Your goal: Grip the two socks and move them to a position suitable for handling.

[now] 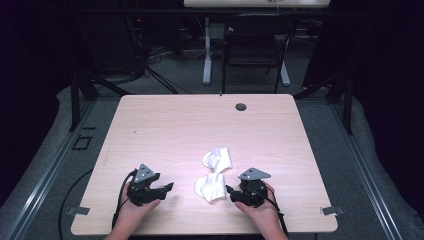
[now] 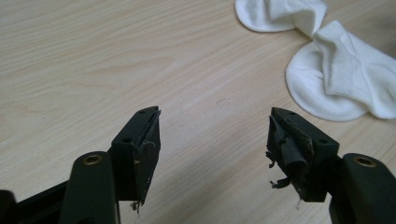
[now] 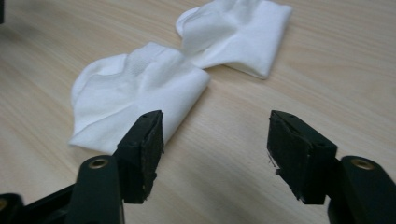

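Wooden table (image 1: 165, 130), two white socks (image 1: 212, 186) lying end-to-end, front-to-back

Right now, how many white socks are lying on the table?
2. The nearer sock lies just beside the right gripper; the farther sock lies just beyond it, touching it. Nothing seems hidden.

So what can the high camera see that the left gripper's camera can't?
The high view takes in both hands, the left gripper, the right gripper, the whole table and a chair beyond it. The left gripper view adds its own open jaws up close, with frayed, worn pads. Both show the two white socks: near sock, far sock.
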The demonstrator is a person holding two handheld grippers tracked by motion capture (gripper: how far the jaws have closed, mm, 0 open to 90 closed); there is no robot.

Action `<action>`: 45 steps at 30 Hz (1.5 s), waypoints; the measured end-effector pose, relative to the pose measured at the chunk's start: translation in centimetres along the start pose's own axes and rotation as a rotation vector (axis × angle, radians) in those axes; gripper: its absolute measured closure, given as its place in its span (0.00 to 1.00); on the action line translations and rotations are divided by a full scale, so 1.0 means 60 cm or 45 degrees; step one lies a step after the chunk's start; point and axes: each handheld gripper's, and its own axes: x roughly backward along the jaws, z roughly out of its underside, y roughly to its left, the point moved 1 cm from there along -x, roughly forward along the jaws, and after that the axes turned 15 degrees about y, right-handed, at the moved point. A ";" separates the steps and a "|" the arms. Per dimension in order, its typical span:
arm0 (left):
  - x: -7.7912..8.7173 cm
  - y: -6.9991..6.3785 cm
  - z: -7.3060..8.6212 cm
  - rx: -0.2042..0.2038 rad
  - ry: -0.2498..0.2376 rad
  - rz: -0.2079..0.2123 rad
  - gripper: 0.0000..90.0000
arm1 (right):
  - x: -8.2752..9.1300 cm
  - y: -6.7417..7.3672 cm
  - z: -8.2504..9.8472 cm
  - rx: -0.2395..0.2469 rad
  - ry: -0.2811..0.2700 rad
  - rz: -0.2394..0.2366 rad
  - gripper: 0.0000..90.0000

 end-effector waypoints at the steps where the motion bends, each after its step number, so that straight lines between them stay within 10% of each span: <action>1: 0.000 0.001 0.001 0.005 -0.008 0.004 0.40 | 0.001 -0.001 0.001 0.003 -0.010 0.007 0.43; 10: -0.003 0.002 0.004 -0.005 -0.029 -0.002 0.41 | -0.002 -0.002 0.001 0.002 -0.008 0.057 0.50; 45: 0.000 -0.014 0.002 -0.030 -0.029 0.043 0.49 | 0.001 0.028 -0.012 0.021 -0.009 -0.092 0.66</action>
